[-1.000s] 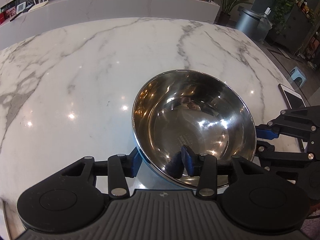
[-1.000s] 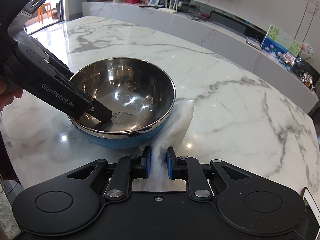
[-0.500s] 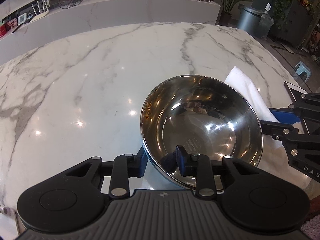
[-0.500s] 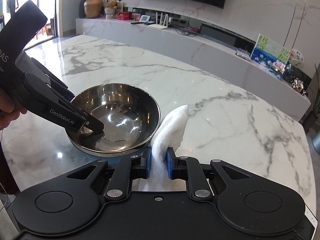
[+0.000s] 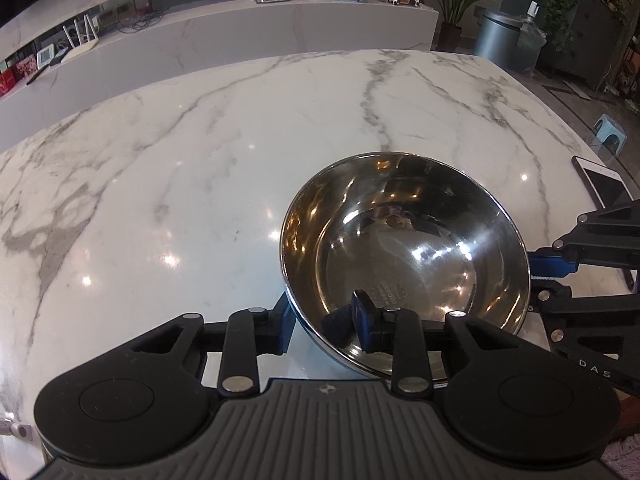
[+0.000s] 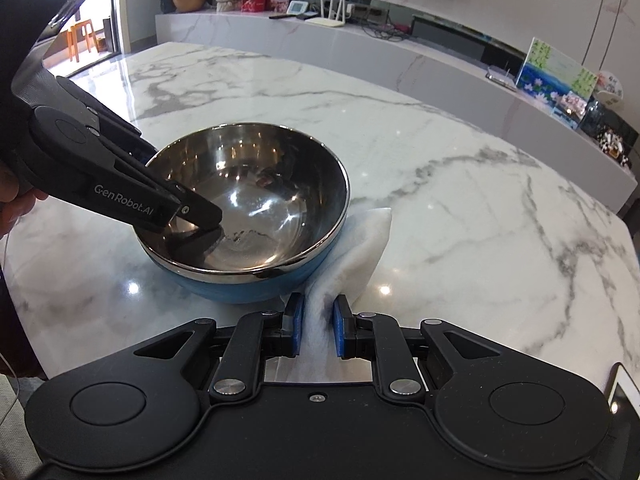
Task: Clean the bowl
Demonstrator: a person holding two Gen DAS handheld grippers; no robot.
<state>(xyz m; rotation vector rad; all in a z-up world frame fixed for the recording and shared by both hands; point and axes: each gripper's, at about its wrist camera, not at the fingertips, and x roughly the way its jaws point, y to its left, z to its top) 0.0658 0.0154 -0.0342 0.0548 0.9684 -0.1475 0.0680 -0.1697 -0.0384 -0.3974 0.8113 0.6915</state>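
Observation:
A steel bowl (image 5: 404, 248) with a blue outside (image 6: 248, 200) stands on the marble table (image 5: 200, 160). Dark specks lie on its bottom. My left gripper (image 5: 324, 320) is shut on the near rim, one blue pad outside the wall and the other inside. The right wrist view shows that left gripper (image 6: 192, 220) reaching in from the left. My right gripper (image 6: 318, 324) is shut on a white cloth (image 6: 360, 240), which lies folded against the bowl's right side. In the left wrist view the right gripper (image 5: 552, 276) sits just past the bowl's right rim, hiding the cloth.
A phone (image 5: 604, 186) lies face up near the table's right edge. A person's hand (image 6: 12, 200) holds the left gripper. Behind the table runs a long marble sideboard (image 6: 360, 40) with small items, and a grey bin (image 5: 500, 40) stands on the floor.
My left gripper's jaws have closed in on the bowl's rim. The right gripper with the cloth drew back from the bowl, then came close beside it again.

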